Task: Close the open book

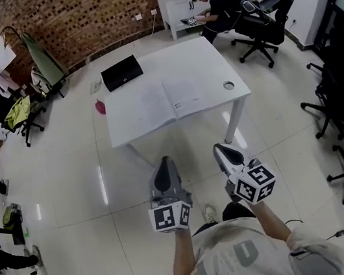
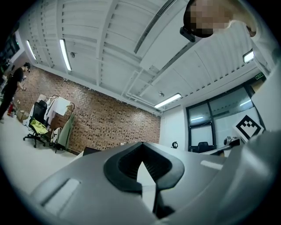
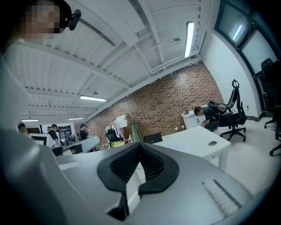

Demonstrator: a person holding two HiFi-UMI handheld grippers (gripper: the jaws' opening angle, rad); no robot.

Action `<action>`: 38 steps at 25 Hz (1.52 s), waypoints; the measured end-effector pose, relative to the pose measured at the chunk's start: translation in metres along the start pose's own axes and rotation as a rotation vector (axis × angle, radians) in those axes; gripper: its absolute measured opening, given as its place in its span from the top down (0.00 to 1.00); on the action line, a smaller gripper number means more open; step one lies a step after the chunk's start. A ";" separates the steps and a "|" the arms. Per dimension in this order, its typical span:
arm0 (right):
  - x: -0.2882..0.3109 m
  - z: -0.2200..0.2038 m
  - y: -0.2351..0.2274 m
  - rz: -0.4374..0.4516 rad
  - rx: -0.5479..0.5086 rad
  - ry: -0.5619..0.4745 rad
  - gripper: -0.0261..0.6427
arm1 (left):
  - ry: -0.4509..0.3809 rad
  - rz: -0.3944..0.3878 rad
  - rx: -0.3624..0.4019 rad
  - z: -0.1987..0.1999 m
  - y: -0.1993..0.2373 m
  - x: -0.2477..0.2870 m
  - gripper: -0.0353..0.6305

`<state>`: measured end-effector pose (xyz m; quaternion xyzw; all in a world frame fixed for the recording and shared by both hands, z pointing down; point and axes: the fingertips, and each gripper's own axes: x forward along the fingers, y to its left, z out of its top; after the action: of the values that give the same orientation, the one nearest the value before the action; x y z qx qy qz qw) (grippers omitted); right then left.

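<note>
The open book (image 1: 175, 97) is lying spread flat on the white bench (image 1: 211, 61), so the closing is not yet begun. The left tool (image 1: 165, 165) and right tool (image 1: 224, 151) are hovering well short of the bench, each pressed together and pinching nothing.

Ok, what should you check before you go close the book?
1. Book lies open on the table: ok.
2. Left gripper jaws shut, nothing in them: ok.
3. Right gripper jaws shut, nothing in them: ok.
4. Grippers at the book: not ok, both are over the floor, short of the table.
5. Black item apart from the book: ok.
</note>
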<state>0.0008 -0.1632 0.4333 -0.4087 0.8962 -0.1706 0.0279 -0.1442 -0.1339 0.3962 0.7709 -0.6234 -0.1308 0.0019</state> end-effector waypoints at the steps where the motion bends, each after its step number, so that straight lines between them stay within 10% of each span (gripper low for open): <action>1: 0.007 -0.001 -0.003 -0.006 0.000 0.003 0.95 | 0.010 0.000 -0.001 -0.002 0.004 0.005 0.93; 8: 0.052 -0.020 -0.023 -0.020 0.015 0.046 0.95 | 0.052 0.029 -0.014 -0.024 0.034 0.033 0.93; 14: 0.115 -0.062 -0.056 0.006 0.122 0.130 0.71 | 0.085 0.069 -0.006 -0.055 0.058 0.061 0.93; 23: 0.181 -0.099 -0.105 -0.047 0.109 0.192 0.72 | 0.129 0.036 0.053 -0.109 0.086 0.131 0.93; 38: 0.262 -0.176 -0.185 -0.069 0.716 0.184 0.62 | 0.285 0.040 0.022 -0.183 0.124 0.199 0.93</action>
<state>-0.0725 -0.4200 0.6832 -0.3858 0.7643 -0.5101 0.0824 -0.1882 -0.3816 0.5538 0.7689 -0.6336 -0.0128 0.0846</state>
